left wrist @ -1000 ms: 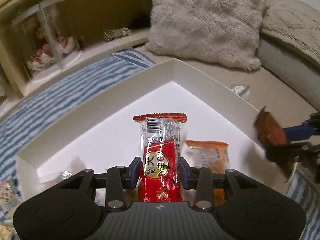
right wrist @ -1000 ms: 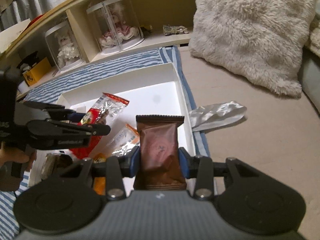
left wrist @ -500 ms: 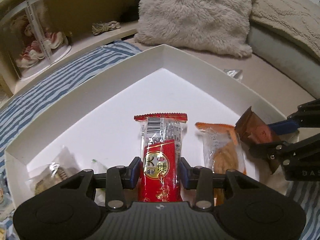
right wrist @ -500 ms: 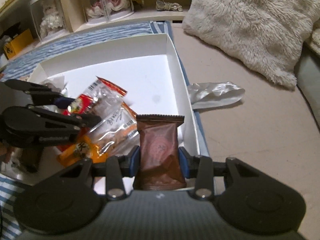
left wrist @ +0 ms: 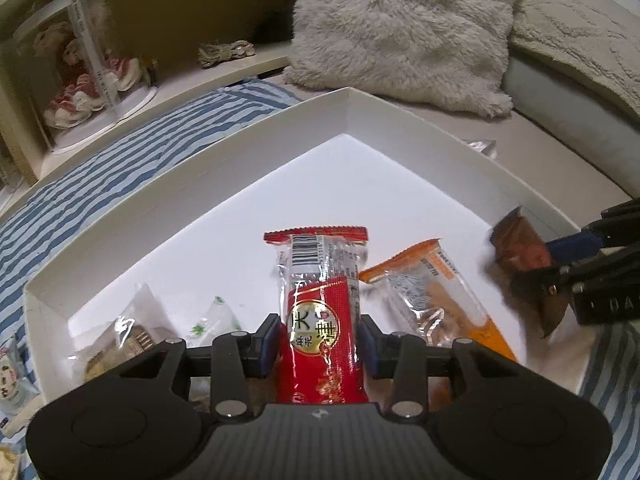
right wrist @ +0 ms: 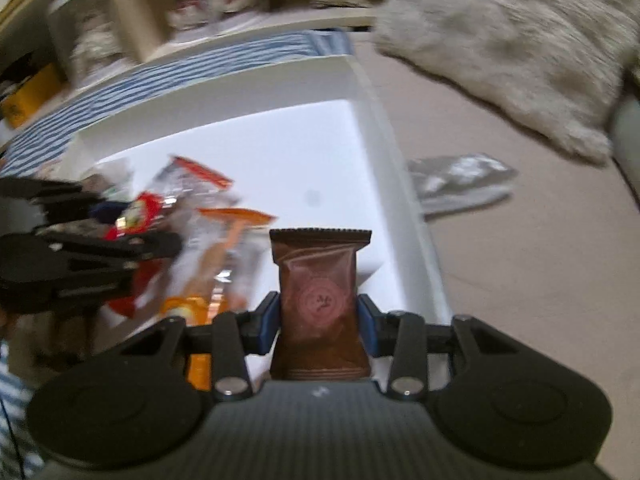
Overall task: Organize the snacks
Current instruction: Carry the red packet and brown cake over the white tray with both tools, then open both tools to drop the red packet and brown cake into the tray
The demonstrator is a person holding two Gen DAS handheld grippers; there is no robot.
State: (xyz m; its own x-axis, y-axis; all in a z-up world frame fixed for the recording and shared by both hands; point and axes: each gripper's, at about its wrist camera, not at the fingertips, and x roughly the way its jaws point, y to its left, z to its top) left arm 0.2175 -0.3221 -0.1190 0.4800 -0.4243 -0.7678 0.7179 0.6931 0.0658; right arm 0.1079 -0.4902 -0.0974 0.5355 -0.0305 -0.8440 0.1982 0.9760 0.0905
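- While you hold both tools over the white box, your left gripper has its fingers closed narrow on the red snack packet, one blue pad on each side of it.
- This packet stands with its long axis away from you, along the fingers; the barcode end points to the far corner of the box, and the lower end is hidden behind the tool body.
- Your right gripper is also closed narrow, on the brown snack packet, pads touching both its sides.
- The brown packet also points forward along the fingers, its crimped end up and away, above the right wall of the box.
- Just beside the red packet, on the box floor, lies the orange snack packet, tilted toward the far left.
- At the near left corner of the box lie two clear wrapped snacks; what they contain I cannot tell.
- Outside the right wall lies a silver wrapper on the beige surface.
- Farther away are the striped cloth and the fluffy pillow.
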